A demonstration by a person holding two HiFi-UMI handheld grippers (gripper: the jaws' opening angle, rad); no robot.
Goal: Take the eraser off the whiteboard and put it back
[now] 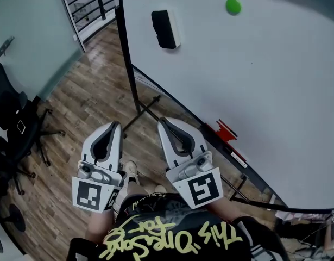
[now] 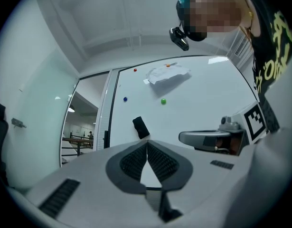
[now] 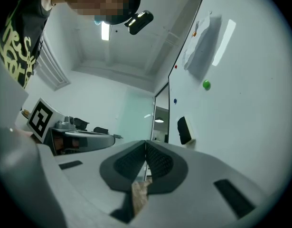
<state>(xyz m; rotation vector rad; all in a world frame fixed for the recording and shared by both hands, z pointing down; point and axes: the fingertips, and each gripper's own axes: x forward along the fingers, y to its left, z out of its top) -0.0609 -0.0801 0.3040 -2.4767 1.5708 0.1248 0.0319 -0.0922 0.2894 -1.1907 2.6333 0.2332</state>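
The black eraser (image 1: 165, 29) sticks to the whiteboard (image 1: 275, 86) near its left edge, well above both grippers. It also shows as the eraser (image 2: 140, 127) in the left gripper view and as the eraser (image 3: 184, 130) in the right gripper view. My left gripper (image 1: 115, 125) is held low in front of the board, its jaws shut with nothing between them. My right gripper (image 1: 162, 120) is beside it, close to the board's lower frame, also shut and holding nothing. Both point up toward the board, apart from the eraser.
A green magnet (image 1: 233, 6) sits on the board right of the eraser. A sheet of paper (image 2: 167, 73) hangs higher up. A red piece (image 1: 222, 130) lies on the board's tray. The board's black stand (image 1: 135, 99) reaches the wood floor. A black office chair (image 1: 14, 121) stands at left.
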